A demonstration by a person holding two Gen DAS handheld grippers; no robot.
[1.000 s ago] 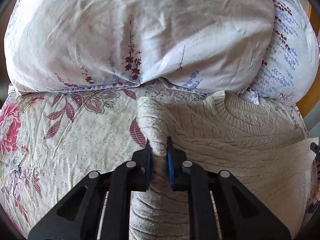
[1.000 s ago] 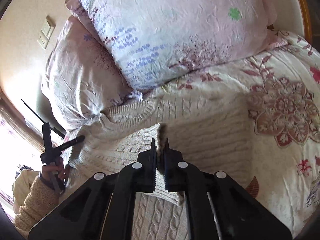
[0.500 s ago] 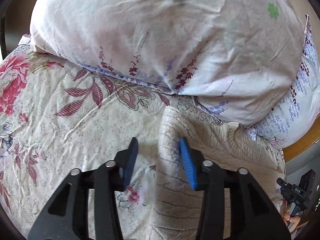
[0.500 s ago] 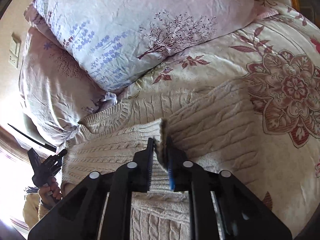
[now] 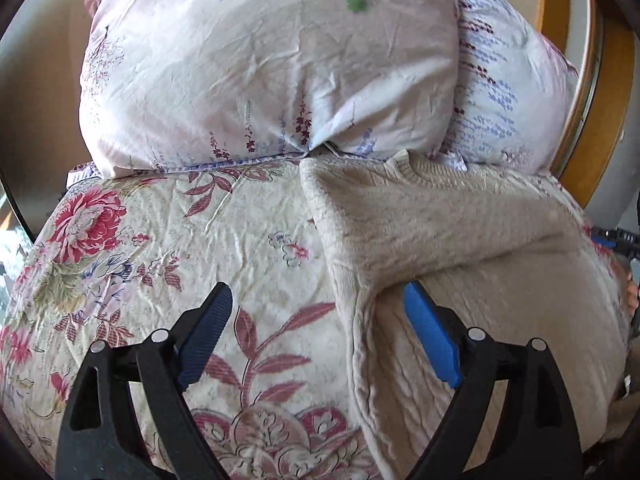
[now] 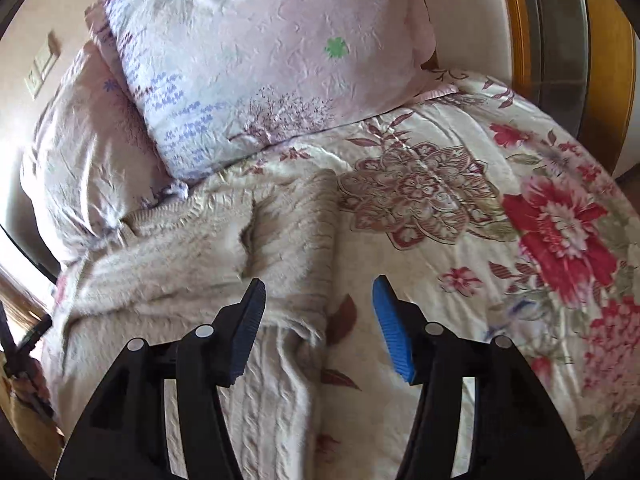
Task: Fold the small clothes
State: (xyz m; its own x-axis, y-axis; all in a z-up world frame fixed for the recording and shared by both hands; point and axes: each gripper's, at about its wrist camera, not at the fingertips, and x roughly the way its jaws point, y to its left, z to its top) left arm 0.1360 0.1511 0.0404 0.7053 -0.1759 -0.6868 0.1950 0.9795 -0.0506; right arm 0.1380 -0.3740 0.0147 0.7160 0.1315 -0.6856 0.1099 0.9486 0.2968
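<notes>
The cream knit sweater lies on my floral bedspread, collar touching the far pillows. My left gripper is spread wide over its left edge; my right gripper gapes, empty, over its right edge.

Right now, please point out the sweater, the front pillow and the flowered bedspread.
sweater (image 5: 460, 232), left wrist view, on the folded-over sleeve.
front pillow (image 5: 260, 64), left wrist view, on its middle.
flowered bedspread (image 6: 560, 224), right wrist view, on the red flower.

Both grippers' jaws spread wide
</notes>
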